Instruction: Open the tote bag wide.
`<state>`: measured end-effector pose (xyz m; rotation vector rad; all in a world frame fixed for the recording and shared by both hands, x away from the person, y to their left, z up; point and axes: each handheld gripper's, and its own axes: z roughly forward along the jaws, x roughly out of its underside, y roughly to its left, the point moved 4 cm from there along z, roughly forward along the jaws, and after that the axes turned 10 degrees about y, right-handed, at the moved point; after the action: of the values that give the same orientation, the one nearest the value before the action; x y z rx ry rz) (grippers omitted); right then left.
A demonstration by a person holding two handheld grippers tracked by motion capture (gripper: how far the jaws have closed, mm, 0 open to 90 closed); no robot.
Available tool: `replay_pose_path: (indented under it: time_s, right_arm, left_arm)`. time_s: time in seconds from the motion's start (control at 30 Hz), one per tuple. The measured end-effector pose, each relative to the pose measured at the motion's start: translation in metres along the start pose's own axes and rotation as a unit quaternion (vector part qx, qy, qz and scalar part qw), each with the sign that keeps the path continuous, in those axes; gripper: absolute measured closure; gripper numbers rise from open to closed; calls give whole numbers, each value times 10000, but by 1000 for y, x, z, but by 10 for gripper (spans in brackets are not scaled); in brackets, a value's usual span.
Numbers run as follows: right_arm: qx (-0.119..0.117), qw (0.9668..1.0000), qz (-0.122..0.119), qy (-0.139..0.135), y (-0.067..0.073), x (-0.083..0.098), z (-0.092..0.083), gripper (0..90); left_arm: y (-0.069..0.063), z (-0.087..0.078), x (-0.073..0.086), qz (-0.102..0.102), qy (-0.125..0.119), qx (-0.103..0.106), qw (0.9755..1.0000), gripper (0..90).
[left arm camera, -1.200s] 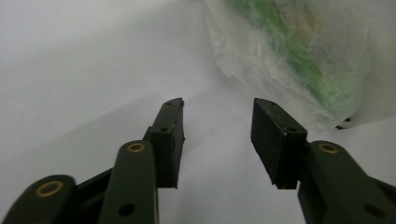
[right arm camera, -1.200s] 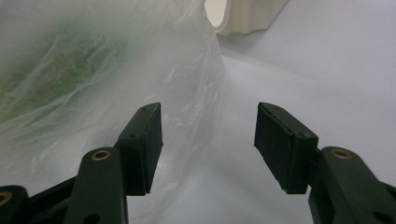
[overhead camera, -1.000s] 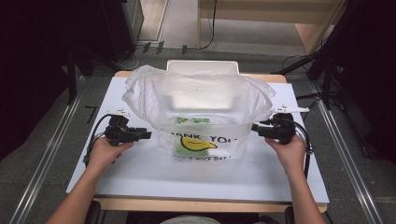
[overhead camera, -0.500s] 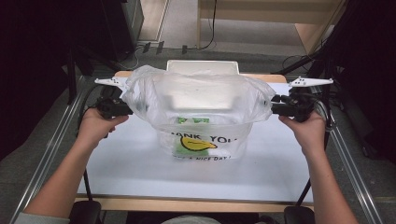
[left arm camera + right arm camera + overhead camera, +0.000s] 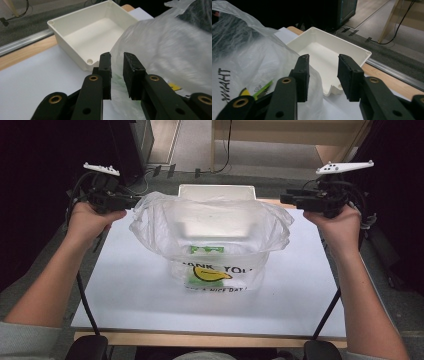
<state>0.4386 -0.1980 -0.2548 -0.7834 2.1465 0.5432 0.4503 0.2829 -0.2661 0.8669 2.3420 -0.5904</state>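
Observation:
A clear plastic bag (image 5: pixel 210 225) printed with "THANK YOU" and a yellow smiley stands open-mouthed on the white table (image 5: pixel 130 285), with a green item (image 5: pixel 205 250) inside. My left gripper (image 5: pixel 134 202) is raised at the bag's left rim. Its jaws have just been closing, and a narrow gap remains between them (image 5: pixel 117 56). Bag film (image 5: pixel 170 45) lies just beyond that gap, unpinched. My right gripper (image 5: pixel 284 198) hovers at the right rim. Its jaws (image 5: pixel 323 58) have just been closing too, with nothing between them. Its left finger stands beside the bag (image 5: pixel 244 55).
A white open box (image 5: pixel 216 191) sits behind the bag at the table's far edge, its bare inside facing both gripper views (image 5: pixel 92 35) (image 5: pixel 342 41). Beyond it lie a metal rail, floor cables and dark equipment. Cables trail down from both hands.
Both hands have risen from table level to the height of the bag's rim and moved apart. The bag stays on the table with its mouth spread wider.

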Motion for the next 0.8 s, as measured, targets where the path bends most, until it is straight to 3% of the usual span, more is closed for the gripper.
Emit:
replay_pose_path:
  time_s: [0.3, 0.43, 0.47, 0.5, 0.6, 0.7, 0.8]
  right_arm:
    - [-153, 9992, -336, 141, 38, -38, -2, 778]
    - [-226, 9985, -490, 118, 56, -51, 2, 814]
    - [-226, 9985, -490, 118, 56, -51, 2, 814]
    - [-238, 9979, -598, 101, 64, -57, 5, 843]
    - [-343, 9970, -675, 175, 75, -64, 11, 899]
    - [-427, 9958, -780, 218, 86, -71, 22, 900]
    - [-532, 9949, -800, 293, 98, -77, 36, 900]
  left_arm:
    - [-30, -30, -42, 496, -183, -207, 9984, 835]
    - [-49, -36, -60, 658, -260, -132, 9974, 850]
    - [-49, -36, -60, 658, -260, -132, 9974, 850]
    - [-62, -35, -67, 763, -290, -24, 9967, 849]
    - [-81, -27, -77, 935, -190, 103, 9954, 852]
    - [-103, -15, -88, 1042, -35, 206, 9943, 877]
    - [-125, -4, -99, 1345, 76, 183, 9907, 899]
